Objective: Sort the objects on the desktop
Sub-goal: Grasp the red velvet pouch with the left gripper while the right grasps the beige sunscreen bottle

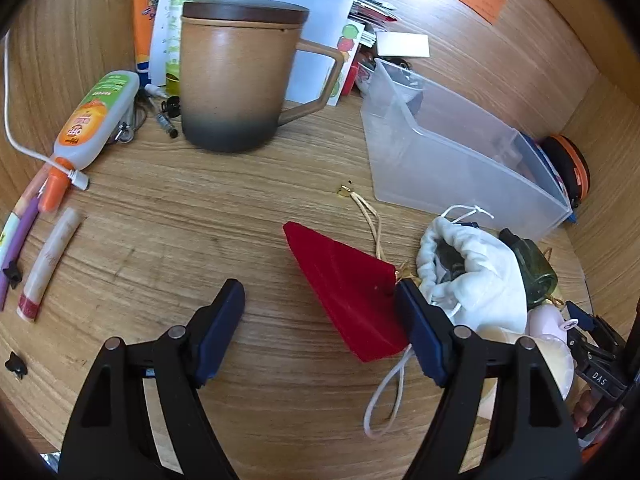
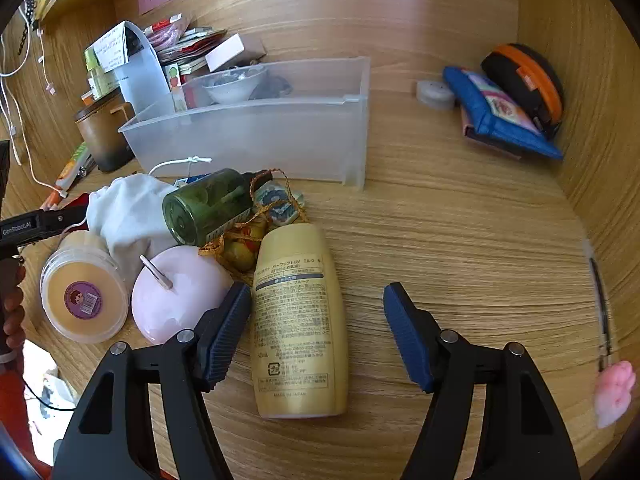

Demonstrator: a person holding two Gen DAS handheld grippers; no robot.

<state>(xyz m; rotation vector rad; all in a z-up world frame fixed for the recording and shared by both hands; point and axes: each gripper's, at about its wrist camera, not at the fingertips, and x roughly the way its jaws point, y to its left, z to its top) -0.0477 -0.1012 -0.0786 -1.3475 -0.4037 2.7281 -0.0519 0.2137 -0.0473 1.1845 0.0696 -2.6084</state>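
Left wrist view: the left gripper (image 1: 320, 320) is wide open, holding nothing; the red velvet wedge-shaped pouch (image 1: 346, 294) lies on the desk between its fingers, touching the right one. Centre it before closing.

Right wrist view: the right gripper (image 2: 316, 336) gapes empty over the yellow plastic lotion bottle (image 2: 298, 320) (lying flat, beside the left finger). Shift left to straddle it, then carry it to the translucent plastic bin (image 2: 256, 136).
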